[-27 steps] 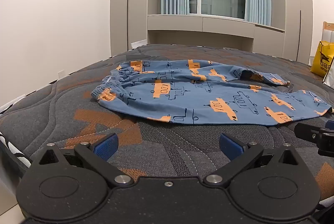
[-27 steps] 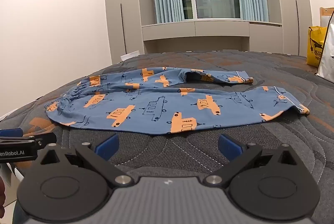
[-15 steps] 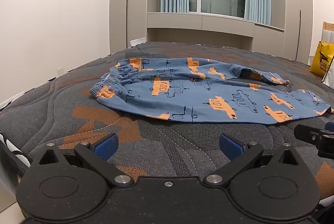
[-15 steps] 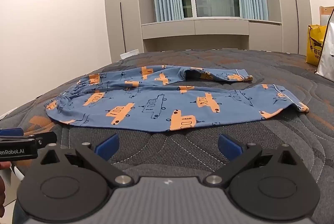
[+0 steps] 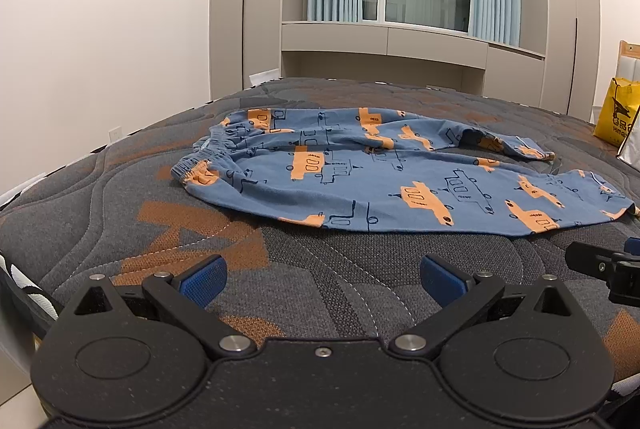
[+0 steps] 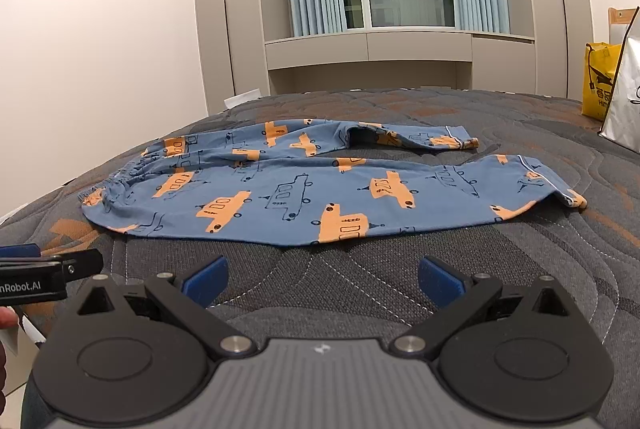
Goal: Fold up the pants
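I hold the left tool (image 5: 322, 279) and right tool (image 6: 322, 279) spread wide and empty above the bed (image 5: 100, 213), ready to approach. Ahead, the pants (image 6: 312, 189) lie flat, legs parted, waistband left; nothing is folded yet.

my left gripper (image 5: 322, 279) is tipped a little downward, its blue pads (image 5: 202, 279) spread as wide as they go with nothing between them. my right gripper (image 6: 322, 279) sits alongside at much the same tilt, jaws just as wide and empty. each one's tip shows at the edge of the other's view.
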{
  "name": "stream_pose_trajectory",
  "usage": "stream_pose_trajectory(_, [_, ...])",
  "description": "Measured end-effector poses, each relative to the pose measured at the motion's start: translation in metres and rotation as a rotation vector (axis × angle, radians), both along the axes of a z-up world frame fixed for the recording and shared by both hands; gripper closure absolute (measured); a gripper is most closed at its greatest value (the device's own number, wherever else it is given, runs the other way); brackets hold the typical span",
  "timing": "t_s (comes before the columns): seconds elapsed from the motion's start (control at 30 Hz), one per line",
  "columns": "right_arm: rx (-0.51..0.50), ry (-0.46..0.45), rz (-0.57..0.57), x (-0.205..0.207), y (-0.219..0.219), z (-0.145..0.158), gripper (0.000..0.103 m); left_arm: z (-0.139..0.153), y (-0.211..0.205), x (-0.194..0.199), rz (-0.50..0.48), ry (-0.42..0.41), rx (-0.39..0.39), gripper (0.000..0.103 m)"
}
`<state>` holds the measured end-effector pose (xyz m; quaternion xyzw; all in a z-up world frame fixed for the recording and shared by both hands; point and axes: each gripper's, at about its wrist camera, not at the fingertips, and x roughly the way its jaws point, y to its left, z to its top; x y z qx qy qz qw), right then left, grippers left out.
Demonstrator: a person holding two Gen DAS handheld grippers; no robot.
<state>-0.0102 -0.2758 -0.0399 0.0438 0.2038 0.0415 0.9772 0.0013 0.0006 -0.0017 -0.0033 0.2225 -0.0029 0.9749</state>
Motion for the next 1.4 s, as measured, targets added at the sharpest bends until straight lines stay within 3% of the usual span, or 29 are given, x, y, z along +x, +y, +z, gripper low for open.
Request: stream_pose_trajectory(1.4, [0.004, 0.020, 0.002, 0.0002, 0.0006, -0.0053, 0.000, -0.0085, -0.0022, 0.0071, -0.010, 0.027, 0.015, 0.000])
